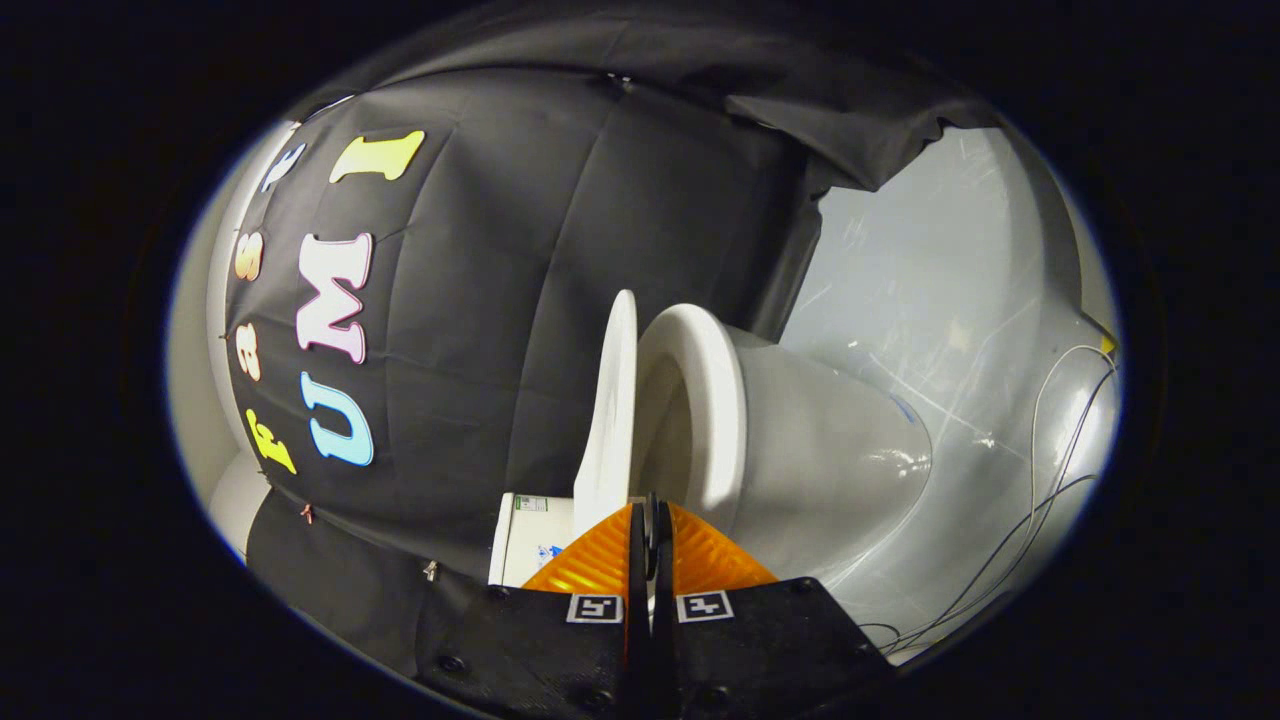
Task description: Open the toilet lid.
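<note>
Here the toilet lid point(612, 400) stood swung well away from the bowl rim point(715, 400), w/ a clear wedge of gap between them; the view was rolled sideways, so lid and bowl looked tipped over. The lid's lower edge came down right at the claw point(651, 512). The claw's fingers were closed nearly together, only a thin slit left, and the lid edge seemed to sit at or in that slit. Whether both fingers actually pinched it, can't tell, since the tips hid the contact.

Handling, as a judgement: lid looked like thin rigid plastic, light, glossy, so prob. slippery under a pinch. It pivots on a hinge at the back of the toilet point(830, 450), so force should follow the arc, not pull straight. Best hold is the free front edge, farthest from the hinge, where least effort is needed. Approx. most of the opening looked done; letting go early could drop the lid back w/ a slam.

Next to the toilet on the lid's side sat a small white box point(530, 535), just by the fingers. Beyond the bowl, thin cables point(1050, 480) trailed over the pale floor point(930, 290).
</note>
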Tool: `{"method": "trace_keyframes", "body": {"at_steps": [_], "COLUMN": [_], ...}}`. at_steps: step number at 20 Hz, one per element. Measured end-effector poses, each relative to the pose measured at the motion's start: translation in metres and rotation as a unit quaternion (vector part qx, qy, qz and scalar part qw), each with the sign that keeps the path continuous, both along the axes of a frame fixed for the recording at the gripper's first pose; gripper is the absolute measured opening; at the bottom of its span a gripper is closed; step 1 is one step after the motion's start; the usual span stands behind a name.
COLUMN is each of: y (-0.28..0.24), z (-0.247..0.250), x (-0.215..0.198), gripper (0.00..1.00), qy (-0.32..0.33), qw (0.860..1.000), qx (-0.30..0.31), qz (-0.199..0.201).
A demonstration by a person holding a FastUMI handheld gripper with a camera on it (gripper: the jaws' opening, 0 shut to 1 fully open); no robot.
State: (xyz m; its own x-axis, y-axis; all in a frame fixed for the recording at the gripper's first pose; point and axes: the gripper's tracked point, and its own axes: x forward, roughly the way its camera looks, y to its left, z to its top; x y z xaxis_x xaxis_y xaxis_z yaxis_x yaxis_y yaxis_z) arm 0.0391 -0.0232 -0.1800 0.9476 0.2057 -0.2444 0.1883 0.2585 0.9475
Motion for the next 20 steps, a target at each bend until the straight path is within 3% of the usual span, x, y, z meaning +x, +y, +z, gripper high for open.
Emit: {"method": "trace_keyframes", "body": {"at_steps": [13, 20], "y": [0.029, 0.056], "z": [0.091, 0.142], "x": [0.009, 0.010], "gripper": [0.05, 0.06], "qy": [-0.015, -0.016], "qw": [0.994, 0.976], "qx": [-0.108, -0.215], "qz": [-0.004, -0.007]}}
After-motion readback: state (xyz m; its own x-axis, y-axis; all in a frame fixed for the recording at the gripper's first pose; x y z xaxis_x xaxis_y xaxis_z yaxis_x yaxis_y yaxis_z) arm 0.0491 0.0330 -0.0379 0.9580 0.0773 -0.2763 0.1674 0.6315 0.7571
